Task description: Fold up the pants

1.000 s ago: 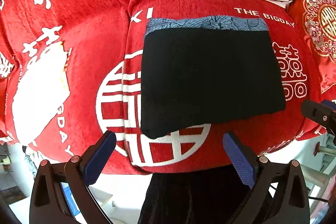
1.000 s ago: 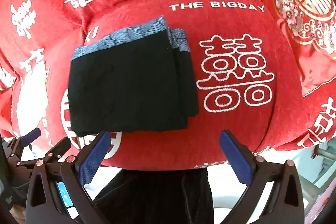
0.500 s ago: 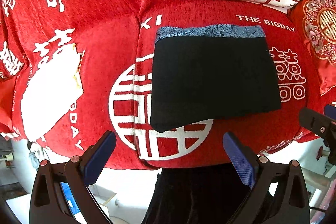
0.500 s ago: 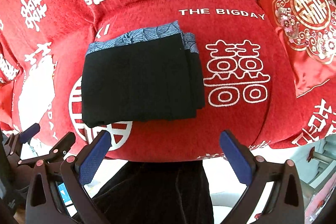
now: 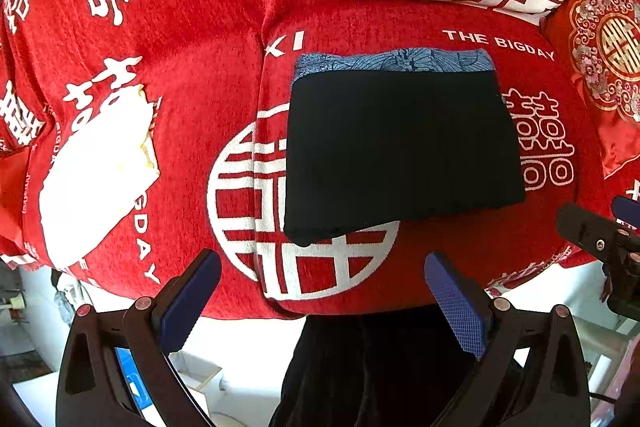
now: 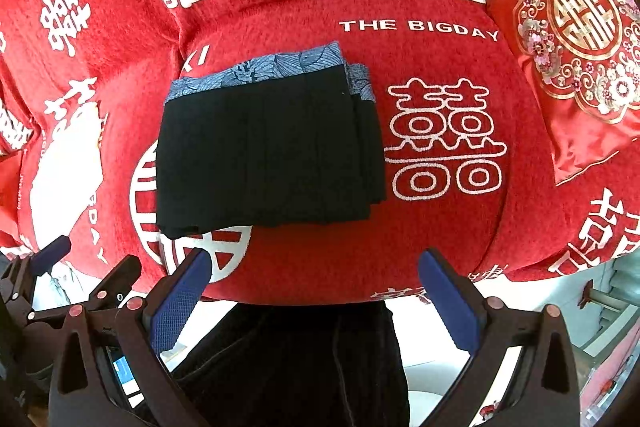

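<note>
Left gripper [image 5: 322, 297] and right gripper [image 6: 316, 295] gape empty.

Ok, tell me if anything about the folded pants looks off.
The folded pants lie flat on the red cushion, but the stack is not flush: at their right edge the layers step out unevenly. Both the left gripper and the right gripper are open and clear.

So the red sofa cushion [image 5: 460, 267] with white characters has the folded black pants [image 5: 400, 155] lying flat on it, blue patterned band at the far edge. A white cloth [image 5: 92, 179] sits on the neighbouring cushion.
</note>
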`<state>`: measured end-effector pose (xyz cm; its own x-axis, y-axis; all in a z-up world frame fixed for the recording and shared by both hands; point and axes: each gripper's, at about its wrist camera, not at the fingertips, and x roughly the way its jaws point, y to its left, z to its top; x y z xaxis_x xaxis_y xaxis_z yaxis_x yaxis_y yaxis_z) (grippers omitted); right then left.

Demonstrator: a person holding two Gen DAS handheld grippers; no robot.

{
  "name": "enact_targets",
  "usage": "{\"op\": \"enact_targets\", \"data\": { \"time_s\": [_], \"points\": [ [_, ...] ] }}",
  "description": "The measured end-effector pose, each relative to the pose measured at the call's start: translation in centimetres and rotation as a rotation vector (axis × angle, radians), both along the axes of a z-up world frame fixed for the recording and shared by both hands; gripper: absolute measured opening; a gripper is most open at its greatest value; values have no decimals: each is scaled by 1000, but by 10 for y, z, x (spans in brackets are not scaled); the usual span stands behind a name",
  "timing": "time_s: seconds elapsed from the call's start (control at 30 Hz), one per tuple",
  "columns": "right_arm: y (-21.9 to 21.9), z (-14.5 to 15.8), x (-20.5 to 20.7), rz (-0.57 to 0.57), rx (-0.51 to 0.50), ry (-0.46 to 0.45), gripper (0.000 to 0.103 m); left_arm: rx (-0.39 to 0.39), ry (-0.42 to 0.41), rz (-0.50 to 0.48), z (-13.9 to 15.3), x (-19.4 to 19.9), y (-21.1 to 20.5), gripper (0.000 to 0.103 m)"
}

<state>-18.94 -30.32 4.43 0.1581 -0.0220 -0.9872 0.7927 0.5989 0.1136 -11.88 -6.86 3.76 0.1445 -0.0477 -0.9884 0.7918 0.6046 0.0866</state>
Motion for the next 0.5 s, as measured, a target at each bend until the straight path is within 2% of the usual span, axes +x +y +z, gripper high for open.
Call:
{"op": "enact_targets", "data": {
  "time_s": [0.5],
  "points": [
    [0, 5, 8, 17, -16, 18, 103, 2, 2, 6, 1, 6, -2, 102]
  ]
}}
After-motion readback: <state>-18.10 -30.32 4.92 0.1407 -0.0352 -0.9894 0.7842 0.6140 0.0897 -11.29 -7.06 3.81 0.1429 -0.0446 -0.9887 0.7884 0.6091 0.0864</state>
